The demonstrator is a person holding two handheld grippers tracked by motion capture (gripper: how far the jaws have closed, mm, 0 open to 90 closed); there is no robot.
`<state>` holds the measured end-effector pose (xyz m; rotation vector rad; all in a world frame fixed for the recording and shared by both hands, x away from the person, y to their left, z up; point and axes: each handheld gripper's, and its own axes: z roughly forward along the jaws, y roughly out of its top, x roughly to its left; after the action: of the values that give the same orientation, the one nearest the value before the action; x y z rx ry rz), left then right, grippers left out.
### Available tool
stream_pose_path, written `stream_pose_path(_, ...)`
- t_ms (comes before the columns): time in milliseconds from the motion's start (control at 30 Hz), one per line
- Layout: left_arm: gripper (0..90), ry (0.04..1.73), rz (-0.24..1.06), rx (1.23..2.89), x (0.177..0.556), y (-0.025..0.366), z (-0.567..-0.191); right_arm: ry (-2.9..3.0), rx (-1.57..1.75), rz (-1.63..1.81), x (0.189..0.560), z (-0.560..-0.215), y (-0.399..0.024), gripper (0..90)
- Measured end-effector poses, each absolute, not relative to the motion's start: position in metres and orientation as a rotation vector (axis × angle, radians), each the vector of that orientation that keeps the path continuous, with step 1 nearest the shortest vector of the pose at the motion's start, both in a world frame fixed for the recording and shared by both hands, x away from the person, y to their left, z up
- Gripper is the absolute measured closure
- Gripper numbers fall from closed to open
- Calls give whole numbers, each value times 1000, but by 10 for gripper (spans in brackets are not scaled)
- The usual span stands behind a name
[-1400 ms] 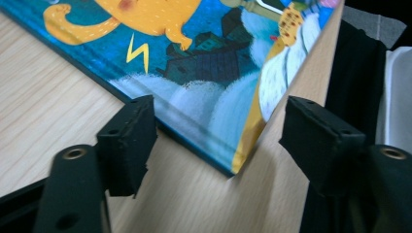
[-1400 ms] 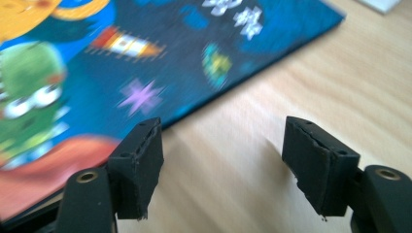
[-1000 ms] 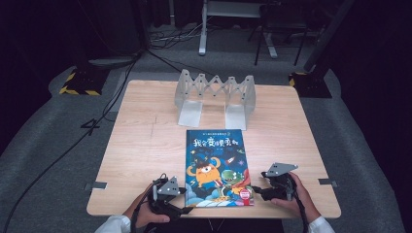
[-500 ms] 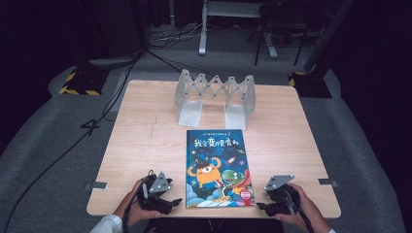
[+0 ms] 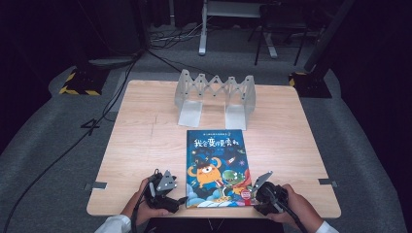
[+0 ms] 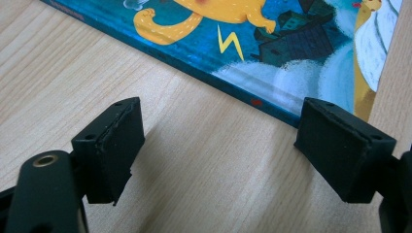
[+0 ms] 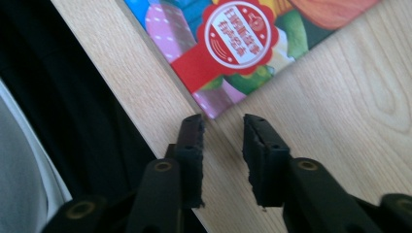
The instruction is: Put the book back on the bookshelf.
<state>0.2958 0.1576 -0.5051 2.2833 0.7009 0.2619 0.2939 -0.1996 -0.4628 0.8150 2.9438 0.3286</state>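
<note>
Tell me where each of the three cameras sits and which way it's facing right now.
High view: above the near side, facing forward and down on the table; both hands and grippers show.
Left gripper view: on the left gripper, facing the book edge; open jaws show.
Right gripper view: on the right gripper, facing the book's near corner; narrowly parted jaws show.
Shared: the book.

I find the counter (image 5: 145,141) to be pale wood or wood-look laminate, matt, with visible grain. The book (image 5: 217,167) near me has a glossy printed cover that catches light; its red round seal (image 7: 241,33) looks equally smooth. I note that the left tool (image 6: 221,145) carries matt black pads (image 6: 342,145) with a slightly rough, rubbery face, and the right tool (image 7: 222,141) the same. The folding rack (image 5: 215,94) at the far side appears translucent grey plastic. The floor (image 5: 48,160) looks like grey carpet.
</note>
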Motion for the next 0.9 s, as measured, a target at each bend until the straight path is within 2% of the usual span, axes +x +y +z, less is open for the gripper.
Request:
stream_pose_path(67,177,702,263,2284,296,157,-505,2954,791,319,294,-463,-196,761)
stream_pose_path(267,178,705,264,2282,295,157,-505,2957,788,333,294,-463,-196,769)
stream_pose_path(400,178,699,262,2285,296,158,-505,2921,795,470,290,-465,-206,770)
stream_pose_path(567,183,702,252,2284,298,160,-505,2857,820,800,286,-475,-225,764)
stream_pose_path(600,185,698,249,2284,298,161,-505,2834,782,855,284,-478,-227,749)
stream_pose_path(833,184,689,249,2286,299,161,-505,2842,770,1158,294,-477,-233,461)
stream_pose_path(900,185,689,249,2286,299,161,-505,2831,760,1201,298,-474,-233,427)
